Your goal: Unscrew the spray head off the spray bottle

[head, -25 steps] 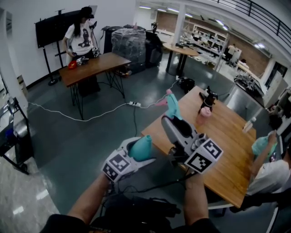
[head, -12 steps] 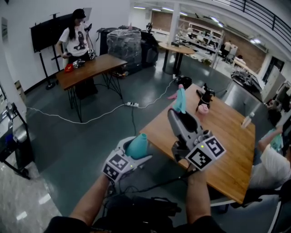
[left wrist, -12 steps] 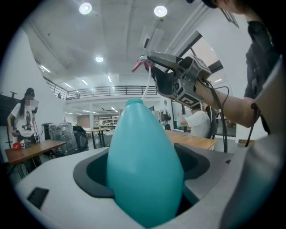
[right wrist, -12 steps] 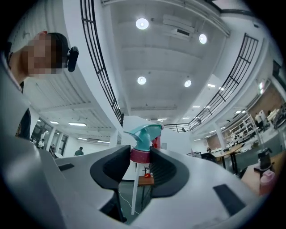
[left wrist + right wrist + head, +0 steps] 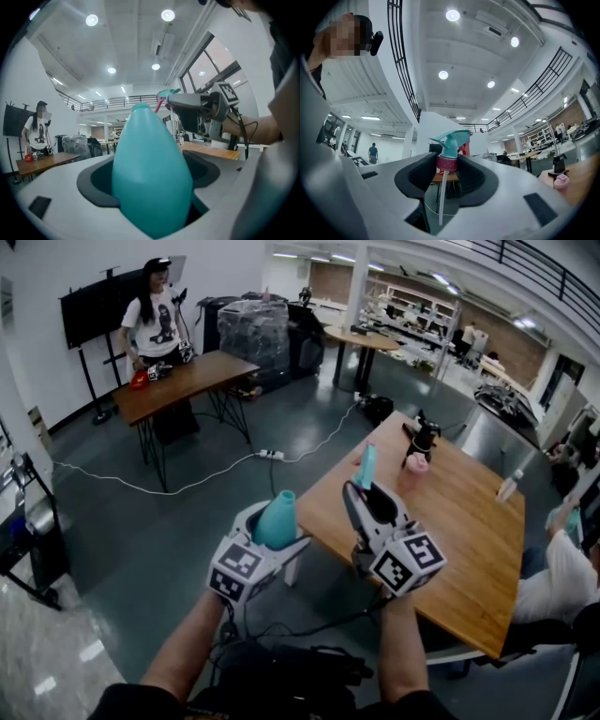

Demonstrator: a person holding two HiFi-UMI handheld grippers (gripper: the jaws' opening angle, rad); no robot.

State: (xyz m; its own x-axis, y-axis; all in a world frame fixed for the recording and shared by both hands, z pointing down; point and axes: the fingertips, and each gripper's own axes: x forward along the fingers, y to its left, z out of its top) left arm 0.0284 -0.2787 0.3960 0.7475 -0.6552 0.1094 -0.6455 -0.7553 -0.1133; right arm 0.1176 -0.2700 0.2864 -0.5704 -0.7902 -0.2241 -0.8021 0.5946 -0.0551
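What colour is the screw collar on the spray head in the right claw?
The collar is pink; the right gripper view shows it best.

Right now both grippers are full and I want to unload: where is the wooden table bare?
The wooden table is bare across its middle and near end, between the right gripper and the seated person. The far end is crowded: pink cup, black object, small clear bottle at the right edge.
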